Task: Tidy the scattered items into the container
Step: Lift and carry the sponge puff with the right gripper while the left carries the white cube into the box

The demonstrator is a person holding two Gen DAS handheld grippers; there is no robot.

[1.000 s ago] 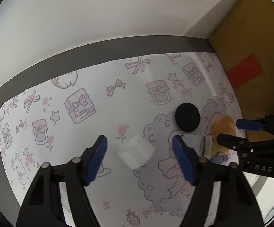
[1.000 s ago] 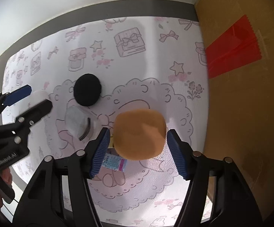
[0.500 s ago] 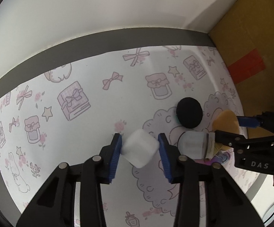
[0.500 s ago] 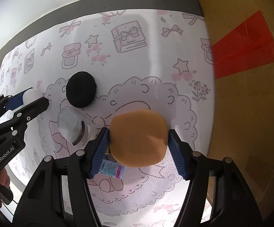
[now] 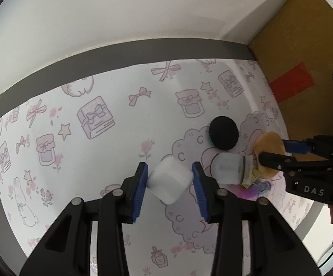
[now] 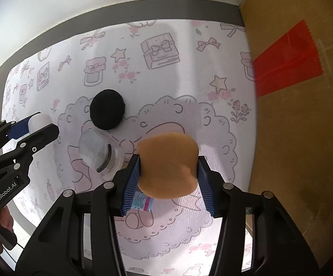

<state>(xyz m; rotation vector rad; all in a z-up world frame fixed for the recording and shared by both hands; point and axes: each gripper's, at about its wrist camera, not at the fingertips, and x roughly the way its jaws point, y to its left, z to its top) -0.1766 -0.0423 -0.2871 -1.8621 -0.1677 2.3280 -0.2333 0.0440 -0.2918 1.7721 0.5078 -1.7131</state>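
What I can't make out

A small blue-pink packet (image 6: 142,204) sits mostly hidden under the orange sponge (image 6: 167,165); its print is unreadable. At three o'clock the cardboard box (image 6: 299,124) runs off-frame.

- Setting is looking like a home tabletop: a pink cartoon-print mat (image 6: 166,73) is covering the surface.
- A plain white wall (image 5: 120,11) is running behind it.
- A cardboard box (image 6: 304,115) with red tape (image 6: 286,57) is standing at the mat's right edge.
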